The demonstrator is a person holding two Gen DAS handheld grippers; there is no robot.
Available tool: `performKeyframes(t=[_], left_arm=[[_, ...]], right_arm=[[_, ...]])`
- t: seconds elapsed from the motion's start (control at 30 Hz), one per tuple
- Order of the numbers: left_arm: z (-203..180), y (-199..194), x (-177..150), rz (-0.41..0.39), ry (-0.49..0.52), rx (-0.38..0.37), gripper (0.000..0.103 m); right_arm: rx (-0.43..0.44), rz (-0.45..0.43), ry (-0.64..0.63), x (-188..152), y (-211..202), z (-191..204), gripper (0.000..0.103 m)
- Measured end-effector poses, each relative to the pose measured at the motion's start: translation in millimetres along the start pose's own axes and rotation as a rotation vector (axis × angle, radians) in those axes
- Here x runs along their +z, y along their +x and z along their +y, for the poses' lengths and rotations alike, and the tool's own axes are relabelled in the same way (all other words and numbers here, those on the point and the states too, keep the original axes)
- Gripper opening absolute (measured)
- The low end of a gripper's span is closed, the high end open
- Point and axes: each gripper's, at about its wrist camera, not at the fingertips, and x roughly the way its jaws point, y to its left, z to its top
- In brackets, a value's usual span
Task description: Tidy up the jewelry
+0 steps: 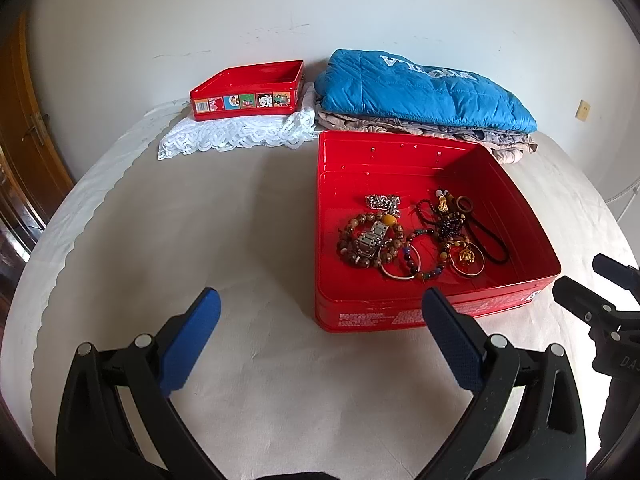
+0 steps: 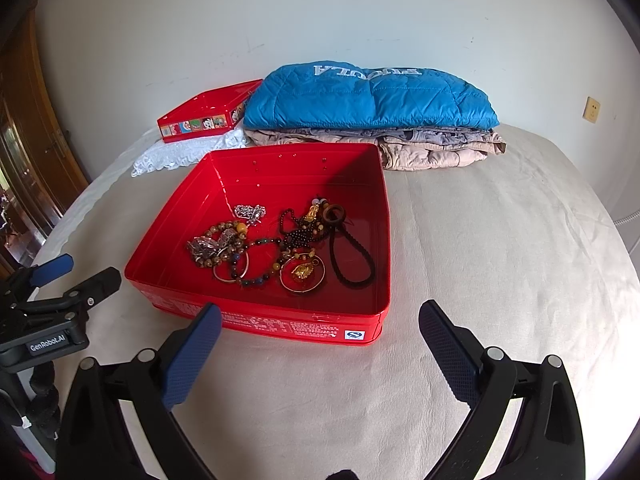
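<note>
An open red tin point(image 1: 400, 316) point(image 2: 280, 326) lies on the beige bedcover. Inside it is a tangle of jewelry point(image 1: 424, 236) point(image 2: 280, 250): beaded bracelets, a silver link bracelet, gold hoops with a pendant, a dark cord loop. My left gripper point(image 1: 320, 320) is open, low over the cover in front of the tin's near-left corner, holding nothing. My right gripper point(image 2: 320, 332) is open too, just before the tin's near wall, also holding nothing. Each gripper shows at the edge of the other's view: the right gripper point(image 1: 592, 292) and the left gripper point(image 2: 72, 276).
The tin's red lid point(image 1: 248, 92) point(image 2: 204, 114) rests upside down on a white lace cloth point(image 1: 240, 132) at the back left. A folded blue quilted jacket point(image 1: 424, 88) point(image 2: 368, 96) on beige clothing lies behind the tin. Wooden door at far left.
</note>
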Motion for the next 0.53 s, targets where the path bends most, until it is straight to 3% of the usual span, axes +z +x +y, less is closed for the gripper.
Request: performKeyframes(t=[0.53], left_arm=[[-1.2,1.2,1.7,0.004,0.010,0.000,0.100]], right_arm=[[0.000,0.006,-0.003,0.6,1.6,-1.2,0.099]])
